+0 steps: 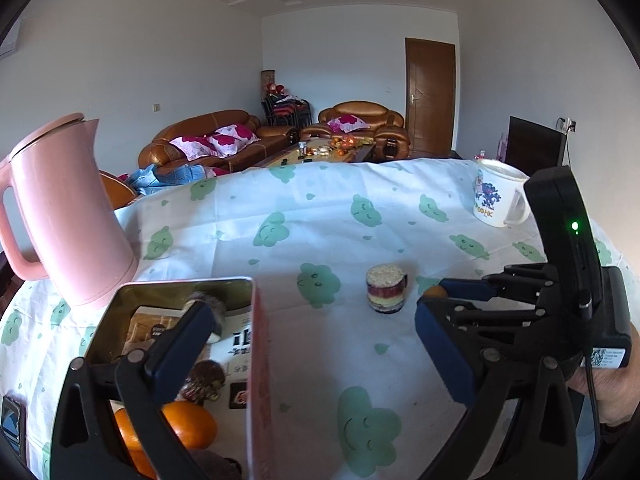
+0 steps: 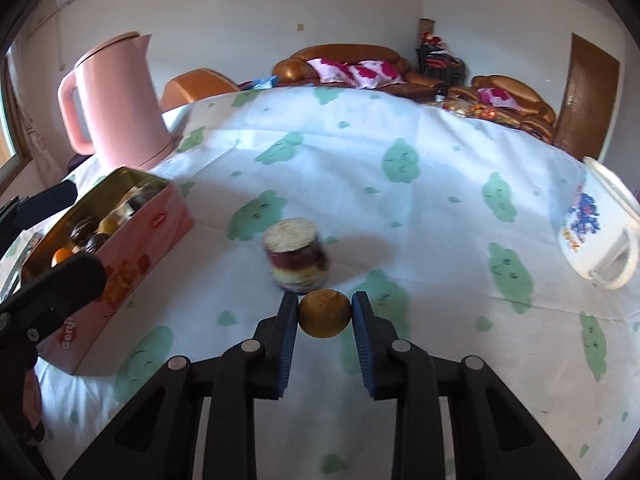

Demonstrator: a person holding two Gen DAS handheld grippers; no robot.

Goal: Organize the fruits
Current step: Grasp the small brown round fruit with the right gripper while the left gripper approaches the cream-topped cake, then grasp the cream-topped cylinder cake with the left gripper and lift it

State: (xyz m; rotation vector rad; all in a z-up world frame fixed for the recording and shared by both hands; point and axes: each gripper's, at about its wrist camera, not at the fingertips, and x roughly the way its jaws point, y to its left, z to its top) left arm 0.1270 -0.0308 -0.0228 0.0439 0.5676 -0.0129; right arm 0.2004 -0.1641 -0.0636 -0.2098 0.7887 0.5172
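Note:
My right gripper point(image 2: 325, 312) is shut on a small round orange-brown fruit point(image 2: 325, 313) and holds it just above the tablecloth; the fruit also peeks out in the left wrist view point(image 1: 434, 291). Just beyond it stands a small layered jar point(image 2: 296, 258), also in the left wrist view point(image 1: 386, 289). A pink tin box point(image 2: 132, 240) at the left holds an orange point(image 1: 188, 424) and dark round fruits point(image 1: 202, 380). My left gripper point(image 1: 314, 344) is open and empty, its left finger over the tin point(image 1: 260, 360) and its right finger over the cloth.
A pink kettle point(image 1: 68, 212) stands at the back left, also in the right wrist view point(image 2: 120, 100). A white printed mug point(image 2: 596, 232) stands at the right, also in the left wrist view point(image 1: 498, 196). A white cloth with green prints point(image 2: 360, 168) covers the table. Sofas stand behind.

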